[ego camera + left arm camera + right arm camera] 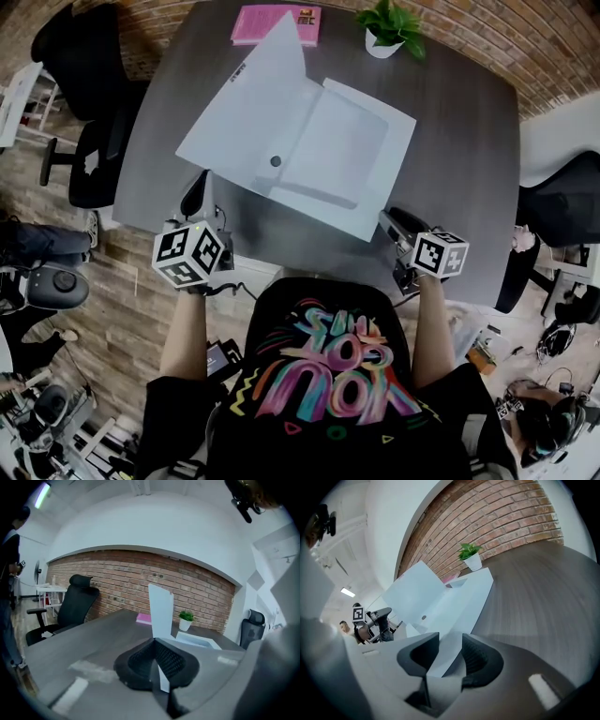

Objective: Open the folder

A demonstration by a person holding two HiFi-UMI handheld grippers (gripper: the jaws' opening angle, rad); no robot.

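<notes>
A white folder (pixel 342 155) lies in the middle of the grey table (pixel 469 141). Its cover (pixel 248 103) is lifted and stands up on the left, showing a small dark button (pixel 276 161). My left gripper (pixel 199 183) hovers at the table's front left, just off the cover's lower edge, shut with nothing in it. In the left gripper view the cover (pixel 161 609) rises upright beyond the closed left gripper (pixel 154 643). My right gripper (pixel 387 220) rests at the folder's front right edge. Its jaws stand open in the right gripper view (pixel 450 641), with the folder's white corner (pixel 443 660) between them.
A pink book (pixel 277 23) and a potted plant (pixel 389 28) sit at the table's far edge by the brick wall. A black office chair (pixel 89 84) stands to the left, another chair (pixel 562 206) to the right. Cables and gear lie on the floor.
</notes>
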